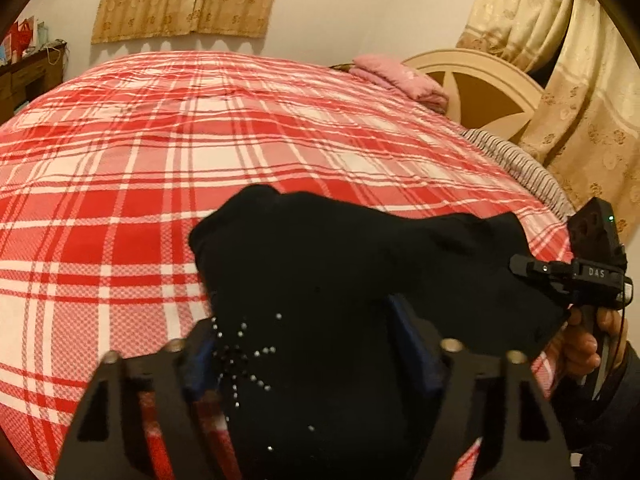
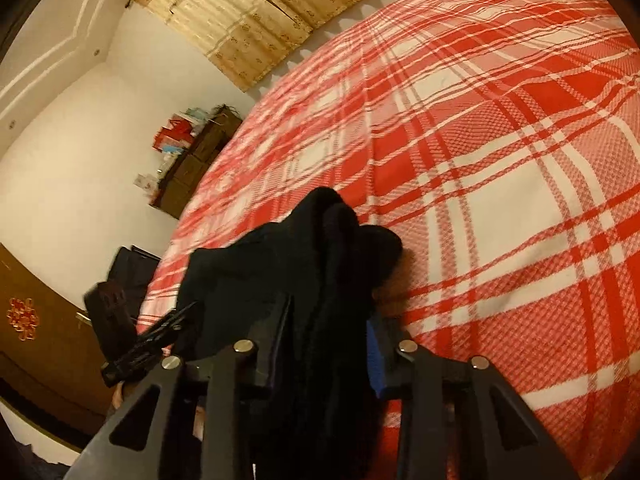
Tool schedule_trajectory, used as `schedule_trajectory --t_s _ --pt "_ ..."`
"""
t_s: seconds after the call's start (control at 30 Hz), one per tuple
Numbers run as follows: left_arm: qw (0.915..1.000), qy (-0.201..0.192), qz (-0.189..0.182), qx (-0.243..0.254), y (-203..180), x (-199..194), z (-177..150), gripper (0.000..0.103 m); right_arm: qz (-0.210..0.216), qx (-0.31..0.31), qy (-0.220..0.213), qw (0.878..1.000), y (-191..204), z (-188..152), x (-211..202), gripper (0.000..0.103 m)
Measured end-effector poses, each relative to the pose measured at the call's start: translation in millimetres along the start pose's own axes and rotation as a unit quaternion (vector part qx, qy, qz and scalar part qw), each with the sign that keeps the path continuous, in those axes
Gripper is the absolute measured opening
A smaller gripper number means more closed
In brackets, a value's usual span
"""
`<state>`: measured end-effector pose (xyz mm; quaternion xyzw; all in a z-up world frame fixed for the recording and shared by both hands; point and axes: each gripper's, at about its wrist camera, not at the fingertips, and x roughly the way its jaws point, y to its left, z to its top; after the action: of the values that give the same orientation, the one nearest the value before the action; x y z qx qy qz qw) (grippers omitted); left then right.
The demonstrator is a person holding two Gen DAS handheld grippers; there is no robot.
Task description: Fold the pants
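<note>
The black pants [image 1: 340,264], with small rhinestone studs near one end, hang bunched between my two grippers above the red-and-white plaid bed [image 1: 200,140]. My left gripper [image 1: 304,356] is shut on one end of the pants, and the cloth drapes over its fingers. My right gripper [image 2: 328,344] is shut on the other end [image 2: 320,264], which bulges out past its fingers. The right gripper also shows at the right edge of the left wrist view [image 1: 576,280], held in a hand. The left gripper shows at the left of the right wrist view [image 2: 136,344].
A folded pink cloth [image 1: 400,76] lies by the cream headboard [image 1: 480,88]. A striped pillow [image 1: 520,164] sits at the bed's right edge. Beige curtains [image 1: 580,80] hang behind. A dark wooden dresser [image 2: 196,160] with red items stands beyond the bed's far side.
</note>
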<state>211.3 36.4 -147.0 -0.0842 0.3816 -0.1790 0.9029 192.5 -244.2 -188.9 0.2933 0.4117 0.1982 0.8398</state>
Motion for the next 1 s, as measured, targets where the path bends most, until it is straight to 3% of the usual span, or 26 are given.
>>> schedule_trajectory --t_s 0.13,0.2,0.4,0.73,1.0 --pt "0.9998 -0.005 -0.018 -0.01 3.2 -3.6 -1.5 0.056 0.005 -0.013 -0.005 1.0 8.9 -1.1 -3.4 0.031" --pt "0.9995 -0.003 -0.028 -0.016 2.4 -5.9 -0.7 0.042 0.008 -0.016 -0.005 1.0 12.7 0.8 -6.0 0.031" --pt "0.9983 -0.021 -0.043 -0.034 3.1 -19.3 2.1 0.02 0.022 -0.056 -0.003 0.998 45.5 11.6 -15.8 0.03" --pt "0.9952 -0.052 -0.063 -0.053 15.1 -45.2 5.7 0.013 0.04 -0.129 0.02 0.991 99.1 39.6 7.9 0.029" --pt "0.9928 -0.087 -0.018 -0.08 54.4 -82.0 9.6 0.013 0.074 -0.18 0.054 0.979 146.8 64.9 59.2 0.029"
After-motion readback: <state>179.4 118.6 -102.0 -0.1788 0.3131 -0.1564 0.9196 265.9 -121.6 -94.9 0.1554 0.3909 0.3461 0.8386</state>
